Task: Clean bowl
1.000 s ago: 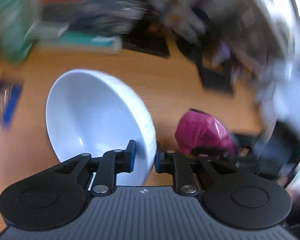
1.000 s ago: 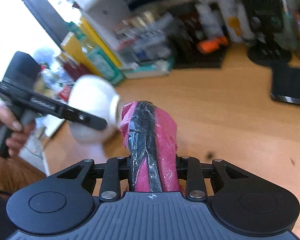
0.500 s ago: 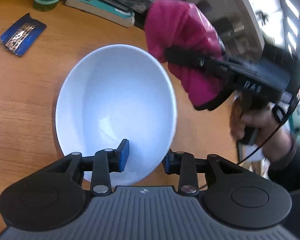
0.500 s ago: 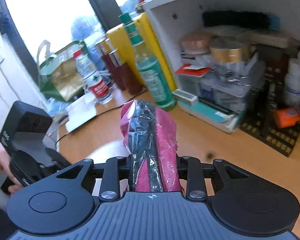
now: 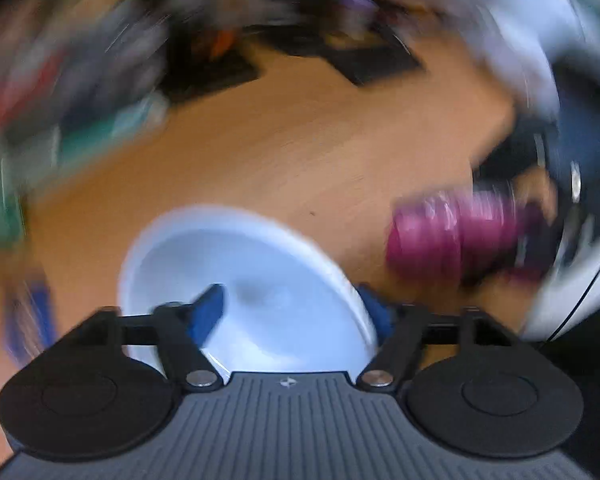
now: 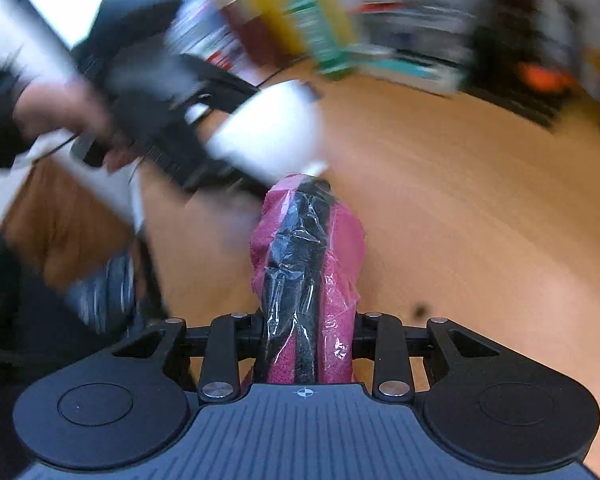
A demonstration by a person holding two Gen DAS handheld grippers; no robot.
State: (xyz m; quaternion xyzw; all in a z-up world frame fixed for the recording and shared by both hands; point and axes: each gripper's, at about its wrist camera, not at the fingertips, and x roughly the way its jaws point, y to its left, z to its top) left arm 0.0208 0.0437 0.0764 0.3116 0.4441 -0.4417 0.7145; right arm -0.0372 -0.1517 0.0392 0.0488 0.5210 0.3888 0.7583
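Left wrist view shows our left gripper (image 5: 292, 312) clamped on the rim of the white bowl (image 5: 244, 280), one blue pad inside the wall and the other outside, so the bowl hangs tilted above the wooden desk (image 5: 300, 152) with its opening turned up and to the left. A faint grey smudge sits low in the hollow; blur keeps us from saying whether it is dirt or shadow. To the right, near the bowl but apart from it, our right gripper (image 6: 306, 280) is clenched on a pink cloth (image 6: 340, 248) wrapped in clear film over a dark strip.

In the right wrist view the cloth tip points at the bowl's outer side (image 6: 268, 132), just short of it.

We judge that wiping is in hand. To do it well, we should keep the rim pinch firm, turn the opening towards the cloth, and press the cloth around the inner wall without levering the bowl out of the pads.

Beyond lies smooth, bare desk, with crowded shelves and bottles (image 6: 312, 12) at the far edge, all smeared by motion.
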